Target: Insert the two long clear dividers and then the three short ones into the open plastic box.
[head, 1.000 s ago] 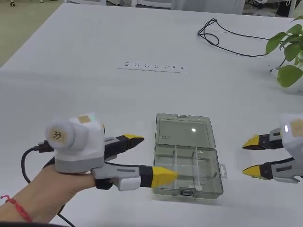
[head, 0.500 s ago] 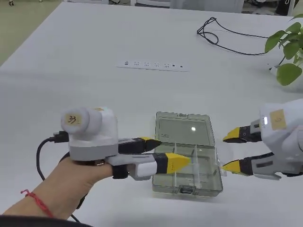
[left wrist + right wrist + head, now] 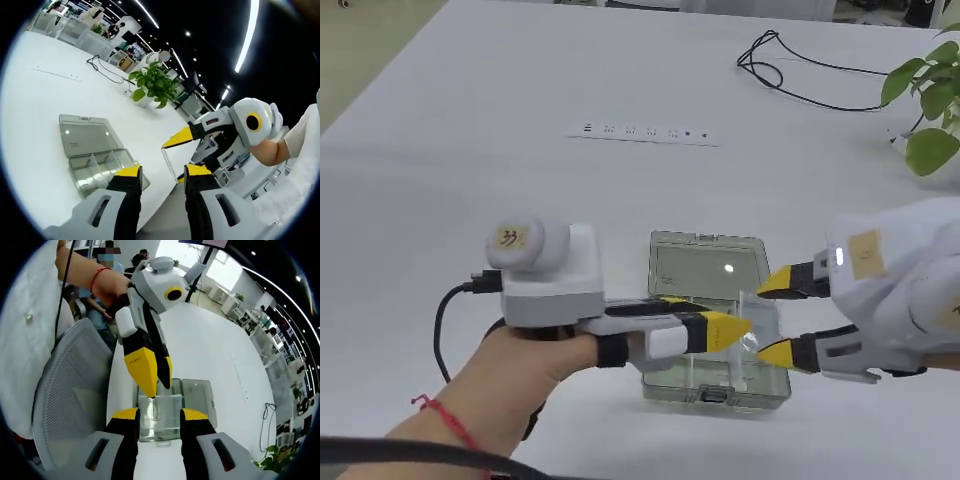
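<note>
The open smoky plastic box (image 3: 708, 262) lies on the white table, its lid flat behind a base (image 3: 760, 396) that holds some clear dividers. My right gripper (image 3: 762, 320) hovers over the base's right side, shut on a clear divider (image 3: 750, 330) that spans its jaws and shows as a clear pane (image 3: 160, 427) between them in the right gripper view. My left gripper (image 3: 712, 312) reaches in from the left, open, with its yellow fingertips (image 3: 144, 371) right at the divider's top edge. In the left gripper view the box (image 3: 95, 165) lies below the open jaws.
A white power strip (image 3: 645, 133) lies farther back on the table. A black cable (image 3: 790, 80) coils at the far right, beside a green plant (image 3: 930, 100). A grey mesh chair (image 3: 70, 390) stands at the table's near side.
Both grippers have closed in over the box. The left moved right and the right moved left with the divider, so their tips now nearly meet.
</note>
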Demonstrator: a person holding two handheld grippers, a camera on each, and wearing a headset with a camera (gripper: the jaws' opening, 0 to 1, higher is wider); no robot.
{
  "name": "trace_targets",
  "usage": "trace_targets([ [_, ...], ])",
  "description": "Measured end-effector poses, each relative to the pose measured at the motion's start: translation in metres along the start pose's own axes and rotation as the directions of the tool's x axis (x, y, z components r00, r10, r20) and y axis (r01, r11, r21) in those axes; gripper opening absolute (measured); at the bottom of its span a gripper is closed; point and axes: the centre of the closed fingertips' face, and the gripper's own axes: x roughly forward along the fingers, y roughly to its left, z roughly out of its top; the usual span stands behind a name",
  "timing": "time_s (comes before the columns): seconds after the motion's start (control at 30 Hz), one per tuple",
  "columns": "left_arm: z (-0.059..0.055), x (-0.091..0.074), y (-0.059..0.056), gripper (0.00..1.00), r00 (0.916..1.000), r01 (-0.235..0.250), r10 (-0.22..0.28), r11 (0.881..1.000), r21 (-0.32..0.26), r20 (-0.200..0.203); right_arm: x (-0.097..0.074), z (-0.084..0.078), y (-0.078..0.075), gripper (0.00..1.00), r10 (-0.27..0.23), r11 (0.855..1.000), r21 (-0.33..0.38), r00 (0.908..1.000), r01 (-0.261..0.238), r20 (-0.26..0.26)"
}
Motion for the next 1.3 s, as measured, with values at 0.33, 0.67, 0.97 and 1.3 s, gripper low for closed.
trace_targets([
  [0.33, -0.007, 0.006, -0.006, 0.18, 0.9996, 0.023, -0.024, 0.999, -0.049, -0.017, 0.0, 0.011, 0.004, 0.33, -0.002, 1.0, -0.012, 1.0, 0.002, 0.008],
  [0.67, -0.011, 0.011, -0.012, 0.08, 0.9984, 0.044, -0.046, 0.997, -0.063, -0.032, 0.001, 0.015, 0.005, 0.33, -0.01, 0.999, -0.043, 0.9999, 0.01, -0.005],
  [0.97, -0.013, 0.013, -0.014, 0.0, 0.9977, 0.055, -0.058, 0.995, -0.087, -0.036, 0.0, 0.013, 0.006, 0.33, -0.016, 0.998, -0.06, 0.9997, 0.015, -0.017],
  [1.3, -0.012, 0.013, -0.013, 0.0, 0.9984, 0.052, -0.055, 0.99, -0.129, -0.017, 0.0, 0.013, 0.005, 0.33, -0.024, 0.997, -0.076, 0.9995, 0.023, -0.019],
])
